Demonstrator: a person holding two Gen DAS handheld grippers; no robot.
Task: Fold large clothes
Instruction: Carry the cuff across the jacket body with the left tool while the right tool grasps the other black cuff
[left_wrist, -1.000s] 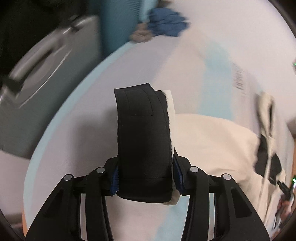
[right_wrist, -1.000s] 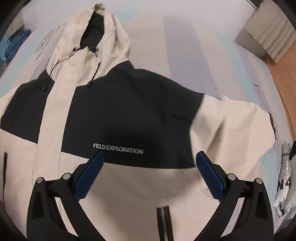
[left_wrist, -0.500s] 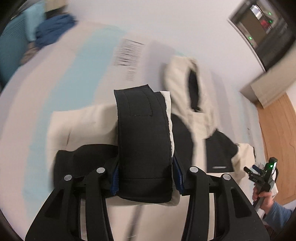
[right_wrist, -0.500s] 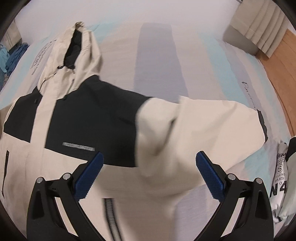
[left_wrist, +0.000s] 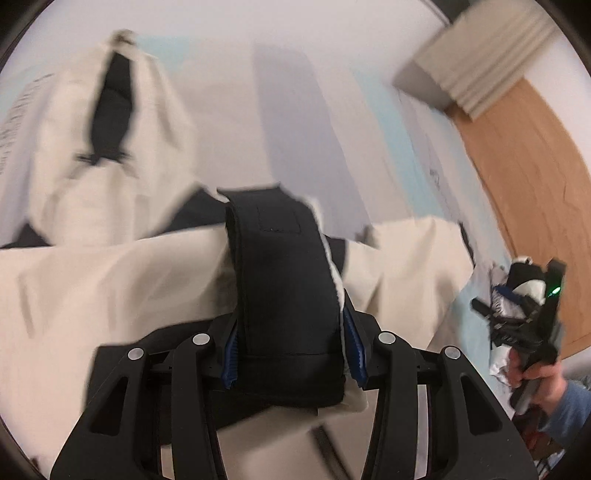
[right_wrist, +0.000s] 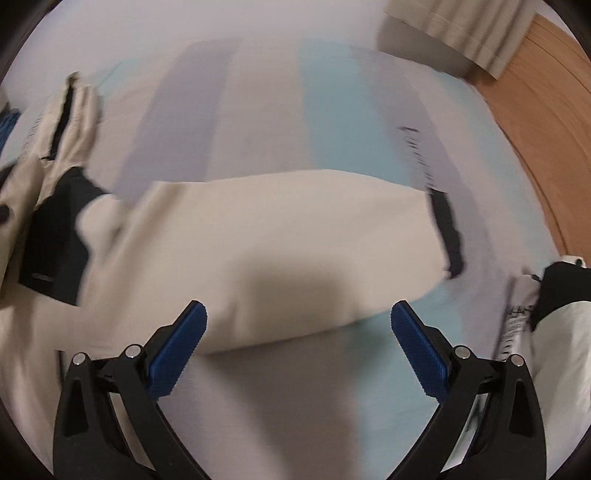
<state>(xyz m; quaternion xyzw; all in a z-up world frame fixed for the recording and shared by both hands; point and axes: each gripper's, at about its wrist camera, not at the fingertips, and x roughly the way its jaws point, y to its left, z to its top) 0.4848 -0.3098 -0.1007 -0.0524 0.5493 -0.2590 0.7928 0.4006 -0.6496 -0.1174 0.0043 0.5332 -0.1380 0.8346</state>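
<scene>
Pale striped bedding (right_wrist: 332, 122) in white, light blue and grey fills the background of both views, with a strip of wooden floor (left_wrist: 524, 192) and a pleated beige curtain (right_wrist: 465, 33) at the upper right. Spread on the bedding is a large cream-and-black hooded jacket (left_wrist: 92, 280); its hood (left_wrist: 114, 96) is seen at the upper left of the left wrist view, blurred by motion. The left gripper (left_wrist: 291, 350) is pressed together on a black cuff with a stitched tab (left_wrist: 280, 266), the end of 1 sleeve, which stands up between the blue pads (left_wrist: 354, 347) at the centre of the frame. In the right wrist view the right gripper (right_wrist: 297, 343) is spread wide and holds nothing; the other cream sleeve (right_wrist: 277, 236) lies flat across the middle of that frame, its black cuff (right_wrist: 448, 229) toward the right. At the far right edge some folded white-and-black fabric (right_wrist: 557, 325) rests on the bedding, too blurred to identify.

The step in hand appears to be the folding of the pinched sleeve inward across the jacket's chest. The next move would call for the cuff to be laid flat on the body and released, after which the free sleeve could be taken near its cuff by the right gripper and folded over likewise
</scene>
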